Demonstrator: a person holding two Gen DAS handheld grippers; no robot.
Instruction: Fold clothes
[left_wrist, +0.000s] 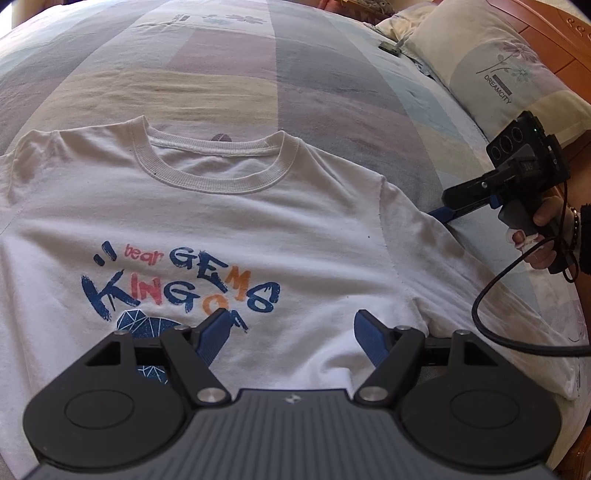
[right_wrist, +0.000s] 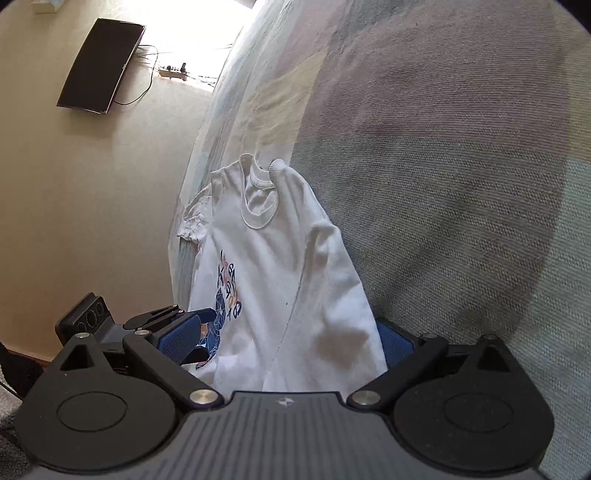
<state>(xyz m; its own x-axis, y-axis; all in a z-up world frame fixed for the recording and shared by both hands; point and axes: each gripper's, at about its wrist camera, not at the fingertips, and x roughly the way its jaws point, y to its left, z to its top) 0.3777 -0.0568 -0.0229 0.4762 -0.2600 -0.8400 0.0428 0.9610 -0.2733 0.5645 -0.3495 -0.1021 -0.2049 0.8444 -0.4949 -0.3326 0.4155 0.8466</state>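
The white T-shirt (left_wrist: 229, 229) lies face up and spread flat on the bed (left_wrist: 258, 85), print upward, collar toward the far side and one sleeve reaching toward the pillow (left_wrist: 498, 74). No fold appears to have been made yet.

The left gripper (left_wrist: 291, 328) hangs over the lower chest area with its jaws apart; nothing sits between them and the pads do not press on cloth. The right gripper (right_wrist: 295, 336) is at the sleeve-side edge of the shirt, jaws also apart, with white fabric lying between the blue pads; the pads do not visibly pinch it.

Probable faults from this state:

- Single-layer pickup. If the right jaws close on the top layer only, the front panel lifts away from the back and the fold line skews.
- Missed grasp. If the pads close beside the sleeve edge instead of around it, the cloth slides out and bunches.
- Bedsheet capture. A low approach may trap the bed cover together with the shirt and drag both.
- Cable snag. The black cable (left_wrist: 491, 317) trails across the sleeve-side hem; a sweep over the shirt could pull the fabric out of line.
- Uneven lift. Moving one hand ahead of the other wrinkles the body panel.
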